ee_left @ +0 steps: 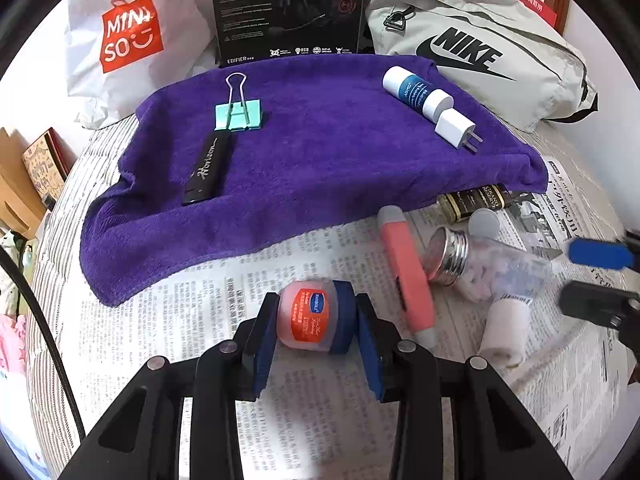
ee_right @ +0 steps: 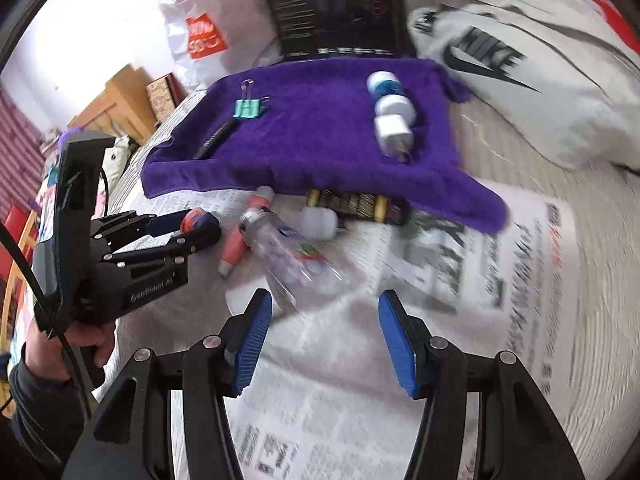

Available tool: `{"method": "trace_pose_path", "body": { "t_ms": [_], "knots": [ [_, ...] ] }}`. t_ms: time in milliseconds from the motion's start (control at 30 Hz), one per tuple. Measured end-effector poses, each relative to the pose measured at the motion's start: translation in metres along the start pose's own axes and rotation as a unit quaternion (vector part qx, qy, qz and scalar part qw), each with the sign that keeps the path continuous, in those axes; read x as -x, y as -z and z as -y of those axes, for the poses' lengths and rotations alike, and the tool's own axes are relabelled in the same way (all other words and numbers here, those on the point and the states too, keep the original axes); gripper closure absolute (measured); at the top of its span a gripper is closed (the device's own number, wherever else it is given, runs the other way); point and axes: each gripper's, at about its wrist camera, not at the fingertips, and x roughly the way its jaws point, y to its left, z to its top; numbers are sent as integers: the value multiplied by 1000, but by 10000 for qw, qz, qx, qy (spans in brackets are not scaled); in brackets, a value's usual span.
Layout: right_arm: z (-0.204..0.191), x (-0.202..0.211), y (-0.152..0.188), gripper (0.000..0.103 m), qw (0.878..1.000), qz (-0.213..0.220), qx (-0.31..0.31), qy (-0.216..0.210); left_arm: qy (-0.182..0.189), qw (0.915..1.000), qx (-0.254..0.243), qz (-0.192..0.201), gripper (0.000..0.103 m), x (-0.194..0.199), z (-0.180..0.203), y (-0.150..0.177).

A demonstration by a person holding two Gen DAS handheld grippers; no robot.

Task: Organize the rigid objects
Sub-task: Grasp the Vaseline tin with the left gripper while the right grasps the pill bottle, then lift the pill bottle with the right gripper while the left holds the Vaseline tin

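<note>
My left gripper (ee_left: 316, 320) is shut on a small pink jar (ee_left: 308, 316) with a blue lid and an orange label, just above the newspaper (ee_left: 180, 320); the same jar (ee_right: 195, 218) shows in the right wrist view. On the purple towel (ee_left: 320, 160) lie a mint binder clip (ee_left: 239, 116), a black stick (ee_left: 208, 168), a white-and-blue tube (ee_left: 416, 92) and a white plug (ee_left: 456, 128). My right gripper (ee_right: 326, 332) is open and holds nothing; it hangs over the newspaper beside a clear bottle (ee_right: 292, 256).
Loose on the newspaper: a pink-and-grey pen-shaped tool (ee_left: 406, 276), a silver-capped clear bottle (ee_left: 480, 268), a white roll (ee_left: 506, 332), and a black-and-gold tube (ee_left: 476, 200) half under the towel. Behind stand a Miniso bag (ee_left: 132, 36), a black box (ee_left: 288, 8) and a Nike bag (ee_left: 480, 48).
</note>
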Motion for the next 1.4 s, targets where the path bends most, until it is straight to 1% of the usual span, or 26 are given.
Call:
{"method": "trace_pose_path", "body": {
  "t_ms": [67,167,333,500,600,667,800,867,933,1100,1200,1333,1400],
  "knots": [
    [-4,-10,-7,48,9999,-68,124,-44,43,10000,25,5,67,1,-3,2],
    [-10,-27,-17,48,9992,-235,324,49,115,9999,57,20,67,1,-5,2],
    [-21,-50,-24,50,9962,-537,682,120,222,9997,128,39,67,1,-9,2],
    [-35,-61,-22,51,9915,-572,1079,443,440,9986,290,71,67,2,-17,2],
    [-31,-59,-23,54,9932,-548,970,349,505,9981,331,91,67,2,-18,3],
    [-27,-56,-25,57,9950,-525,825,223,480,9984,294,99,67,2,-17,3],
    [-21,-40,-25,60,9968,-389,696,108,443,9986,250,120,67,2,-16,3],
    [-20,-34,-25,61,9973,-345,631,122,450,9986,262,127,67,2,-16,4],
    [-19,-33,-23,61,9971,-401,629,126,446,9986,260,129,67,2,-16,4],
    [-24,-48,-22,62,9950,-597,767,212,450,9986,252,125,67,2,-16,4],
    [-27,-56,-24,62,9943,-639,816,248,479,9984,262,114,67,1,-18,4],
    [-38,-60,-24,62,9906,-641,1094,513,473,9985,262,116,67,1,-18,4],
    [-40,-60,-24,62,9899,-593,1175,533,474,9984,270,126,67,1,-19,4]
  ]
}}
